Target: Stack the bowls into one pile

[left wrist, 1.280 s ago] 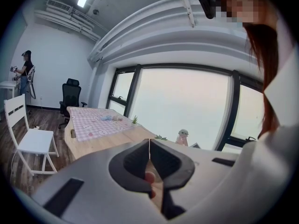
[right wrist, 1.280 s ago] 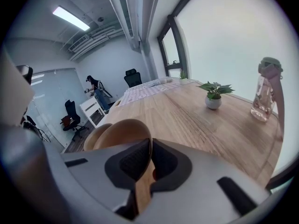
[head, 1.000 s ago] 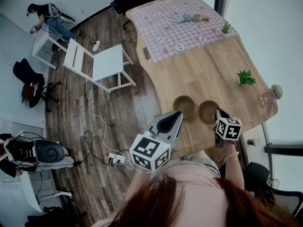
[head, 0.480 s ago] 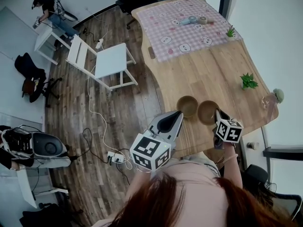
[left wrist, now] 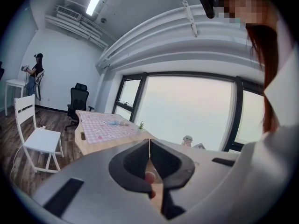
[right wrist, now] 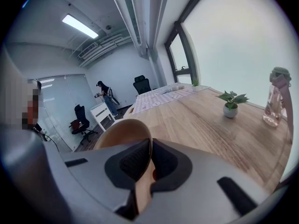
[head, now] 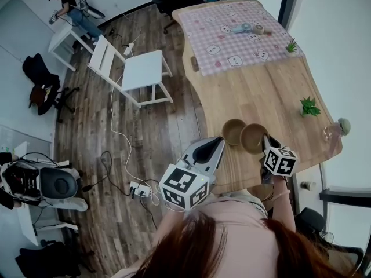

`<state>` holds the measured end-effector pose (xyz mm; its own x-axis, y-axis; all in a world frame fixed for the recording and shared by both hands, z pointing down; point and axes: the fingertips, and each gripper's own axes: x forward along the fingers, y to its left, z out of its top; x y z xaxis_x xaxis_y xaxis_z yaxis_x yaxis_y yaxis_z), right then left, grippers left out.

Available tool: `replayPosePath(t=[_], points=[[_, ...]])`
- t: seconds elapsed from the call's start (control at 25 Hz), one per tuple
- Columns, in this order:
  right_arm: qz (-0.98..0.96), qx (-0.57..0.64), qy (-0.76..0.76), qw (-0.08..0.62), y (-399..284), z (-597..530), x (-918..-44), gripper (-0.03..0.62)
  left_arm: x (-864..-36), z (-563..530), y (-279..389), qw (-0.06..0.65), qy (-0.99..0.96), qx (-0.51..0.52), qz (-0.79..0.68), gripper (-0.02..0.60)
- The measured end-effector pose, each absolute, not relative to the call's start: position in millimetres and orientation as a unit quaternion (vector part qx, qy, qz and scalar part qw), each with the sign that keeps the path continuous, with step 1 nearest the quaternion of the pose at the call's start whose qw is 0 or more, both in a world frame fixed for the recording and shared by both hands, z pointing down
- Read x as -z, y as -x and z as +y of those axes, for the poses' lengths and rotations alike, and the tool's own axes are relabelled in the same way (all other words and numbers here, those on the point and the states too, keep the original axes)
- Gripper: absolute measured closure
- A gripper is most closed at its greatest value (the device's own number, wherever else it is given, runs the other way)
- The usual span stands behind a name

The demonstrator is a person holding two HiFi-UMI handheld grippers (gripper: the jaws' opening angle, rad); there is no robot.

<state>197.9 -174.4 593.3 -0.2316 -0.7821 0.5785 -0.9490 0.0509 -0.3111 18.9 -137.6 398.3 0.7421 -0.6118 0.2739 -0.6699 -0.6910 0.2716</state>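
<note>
My right hand-held gripper [head: 267,139] is clamped on the rim of the right bowl [head: 254,138]. It bites the rim at the bowl's 4 o'clock side in the head view. In the right gripper view [right wrist: 150,141] the wooden rim runs straight up between the two dark pads. The bowl's round wall [right wrist: 122,133] swells out toward 10 o'clock from the jaws. I cannot tell whether this bowl is resting on the bench [head: 261,91] or is just off it.

The left bowl [head: 233,131] sits at 9 o'clock of the held one. It is just beside it, open side up, near the bench's close edge. The two bowls are side by side, not yet one inside the other.

My left hand-held gripper [head: 217,141] has its jaws together with nothing between them, as the left gripper view [left wrist: 149,141] shows. It hangs off the bench edge at about 8 o'clock of the left bowl, not touching it.

At 12 o'clock on the bench lies a checked cloth [head: 232,33]. A potted plant [head: 309,106] stands at 2 o'clock of the bowls, well apart from them. A bottle [head: 339,127] stands at the bench's 3 o'clock edge. A white chair [head: 136,68] stands on the floor at 10 o'clock.
</note>
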Motion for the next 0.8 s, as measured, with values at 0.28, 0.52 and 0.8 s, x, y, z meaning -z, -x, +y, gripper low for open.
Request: replayPosePath(t=[0.28, 0.52, 0.8], points=[[-0.725, -0.324, -0.593, 0.132, -183, -183, -592, 0.582, -398, -140, -6, 0.182, -0.911, -0.074, -0.364, 0.571], [-0.733, -0.323, -0.582, 0.138, -173, -192, -593, 0.582, -401, -141, 1, 0.189, -0.905, -0.073, -0.374, 0.571], [-0.741, -0.323, -0.57, 0.145, -160, -200, -596, 0.582, -401, -142, 15, 0.189, -0.898, -0.075, -0.39, 0.571]])
